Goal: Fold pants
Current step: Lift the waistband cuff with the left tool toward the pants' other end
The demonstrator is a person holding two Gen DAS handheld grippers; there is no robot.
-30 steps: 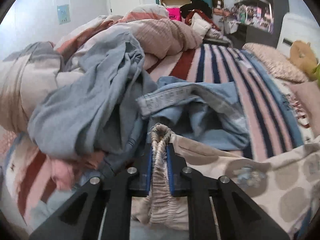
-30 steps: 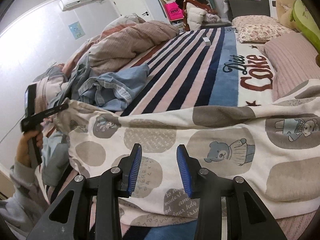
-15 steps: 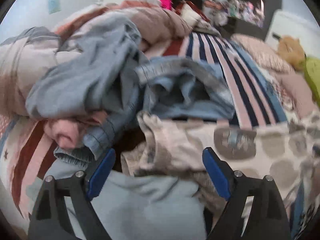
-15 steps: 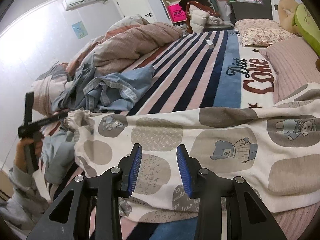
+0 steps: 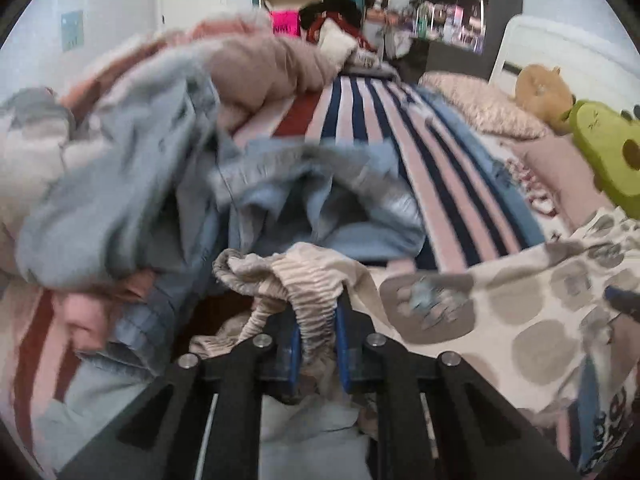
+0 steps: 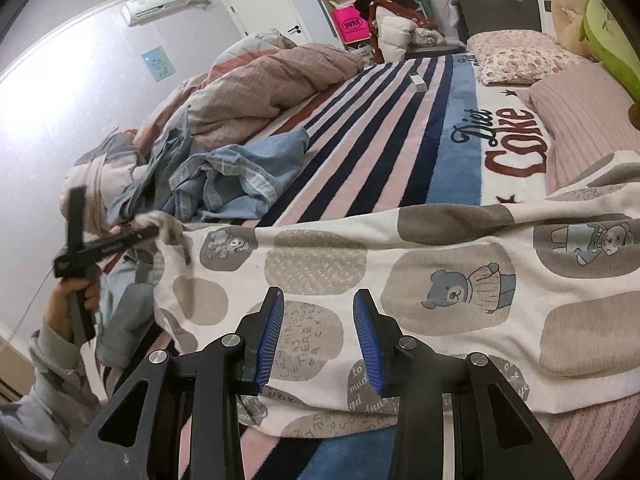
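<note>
Striped in navy, pink and blue, with "Diet Coke" lettering near the pillows, the bed cover [image 6: 400,128] fills a cluttered bedroom and carries everything in play. At the left gripper [image 5: 316,344] the blue pads have just closed again and now pinch the gathered elastic waistband [image 5: 312,300] of the pants [image 6: 420,264], a cream pair printed with grey-brown patches and small bears; the ribbed band bunches up between the pads and spills over to the left. Seen from the right wrist, that gripper sits at the far left end of the garment, with a hand [image 6: 72,300] in a grey sleeve around its handle. From there the pants stretch flat across the near part of the bed toward the right edge. The right gripper [image 6: 318,336] hangs over the near edge of the pants with its jaws apart and nothing between them, the pads clear of the fabric. Just beyond the waistband lies a crumpled heap of light blue denim [image 5: 312,200], and behind it a rumpled pinkish-brown duvet [image 6: 280,80]. Pillows [image 6: 520,60] and a green plush toy [image 5: 604,160] sit at the head of the bed.
</note>
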